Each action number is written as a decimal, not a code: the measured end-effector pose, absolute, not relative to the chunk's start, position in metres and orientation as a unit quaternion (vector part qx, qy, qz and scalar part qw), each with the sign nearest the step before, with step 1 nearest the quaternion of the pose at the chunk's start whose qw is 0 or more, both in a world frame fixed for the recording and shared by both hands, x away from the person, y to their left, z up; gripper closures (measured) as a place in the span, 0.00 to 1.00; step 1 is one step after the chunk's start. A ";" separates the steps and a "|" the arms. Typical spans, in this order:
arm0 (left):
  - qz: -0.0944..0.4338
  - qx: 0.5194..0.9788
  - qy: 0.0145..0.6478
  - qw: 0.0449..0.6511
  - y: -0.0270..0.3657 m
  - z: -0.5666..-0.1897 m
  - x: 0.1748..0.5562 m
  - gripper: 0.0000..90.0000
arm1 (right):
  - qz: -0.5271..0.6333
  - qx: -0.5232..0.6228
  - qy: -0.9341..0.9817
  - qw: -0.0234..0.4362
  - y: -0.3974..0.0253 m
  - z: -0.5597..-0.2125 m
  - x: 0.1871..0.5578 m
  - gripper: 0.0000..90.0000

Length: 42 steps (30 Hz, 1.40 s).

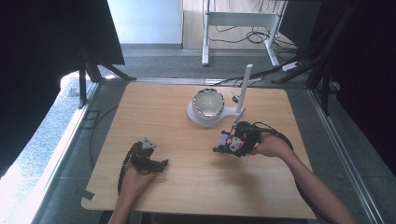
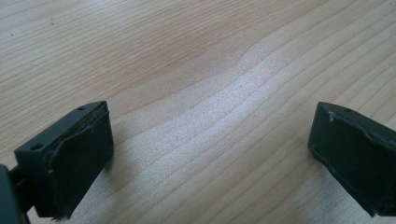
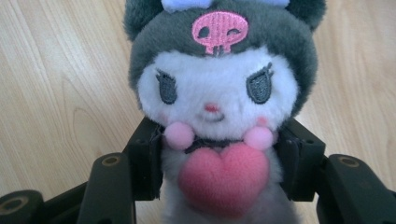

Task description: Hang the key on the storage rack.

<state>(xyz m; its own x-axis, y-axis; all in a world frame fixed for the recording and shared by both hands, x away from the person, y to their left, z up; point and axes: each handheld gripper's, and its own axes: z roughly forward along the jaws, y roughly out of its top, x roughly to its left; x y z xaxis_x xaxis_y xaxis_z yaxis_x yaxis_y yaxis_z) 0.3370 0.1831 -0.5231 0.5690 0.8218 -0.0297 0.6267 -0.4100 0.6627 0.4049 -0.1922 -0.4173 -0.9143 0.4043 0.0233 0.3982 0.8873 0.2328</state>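
Right tool (image 3: 219, 154) grips plush toy (image 3: 217, 93) mid-table (image 1: 196, 186), edges well apart.

Grey-hooded plush toy (image 3: 217, 107), claw-clamped (image 3: 219, 163)

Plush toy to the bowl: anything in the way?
Nothing visible on the table between them. The right gripper holds the plush toy just short of the bowl; the white post stands beside the bowl, right of that path.

The plush toy (image 3: 217, 116) (ears, lower body) runs past the edges.
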 end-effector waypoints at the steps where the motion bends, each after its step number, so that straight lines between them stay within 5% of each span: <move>1: 0.152 0.826 0.439 0.320 0.183 -0.523 0.337 0.00 | 0.121 0.206 0.971 0.017 -0.197 -0.415 0.407 0.48; 42: 0.153 0.824 0.441 0.322 0.183 -0.523 0.337 0.00 | 0.150 0.318 0.933 0.077 -0.277 -0.333 0.457 0.48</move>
